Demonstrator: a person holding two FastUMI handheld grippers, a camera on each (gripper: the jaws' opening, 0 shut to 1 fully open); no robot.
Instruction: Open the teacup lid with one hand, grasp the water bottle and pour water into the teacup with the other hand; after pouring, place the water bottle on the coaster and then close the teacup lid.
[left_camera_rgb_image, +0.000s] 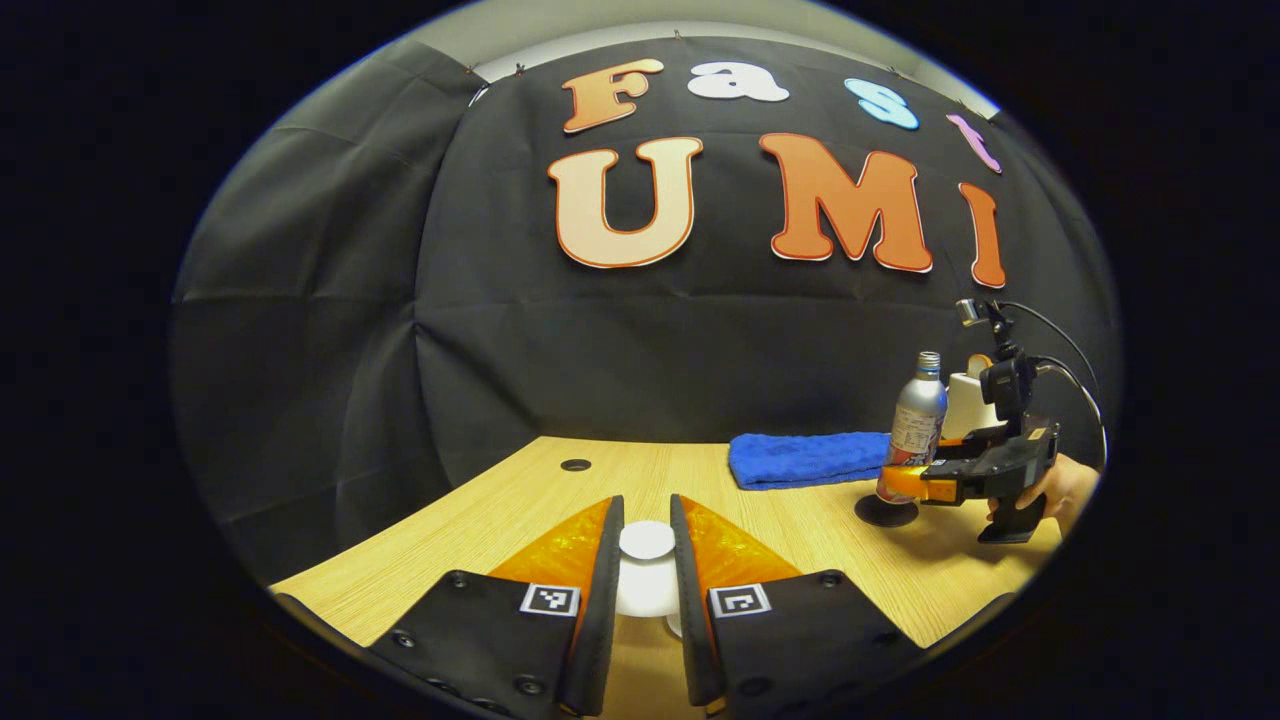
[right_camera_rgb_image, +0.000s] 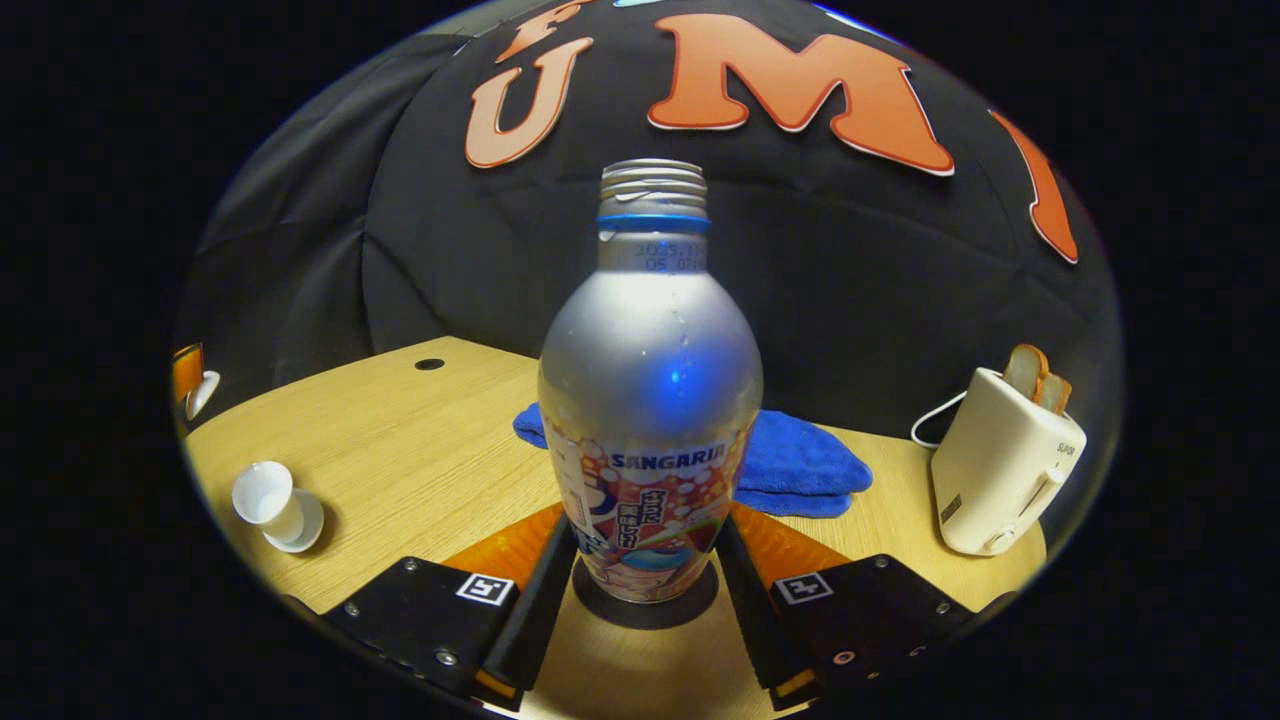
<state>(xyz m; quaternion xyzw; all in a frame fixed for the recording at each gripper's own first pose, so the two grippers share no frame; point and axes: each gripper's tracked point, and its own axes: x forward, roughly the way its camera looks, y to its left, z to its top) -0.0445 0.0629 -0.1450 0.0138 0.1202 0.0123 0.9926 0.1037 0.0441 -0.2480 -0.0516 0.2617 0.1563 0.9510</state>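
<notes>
A silver water bottle with a printed label and no cap stands upright on a dark round coaster. My right gripper is shut on its lower part, one finger on each side. The left gripper view shows the same bottle on the coaster, held by the right gripper and a hand. My left gripper is shut on the white teacup lid. The white teacup stands uncovered on its saucer at the table's left.
A blue towel lies behind the bottle. A white toaster with bread in it stands at the right, its cord running back. The wooden table has a small hole near the far edge.
</notes>
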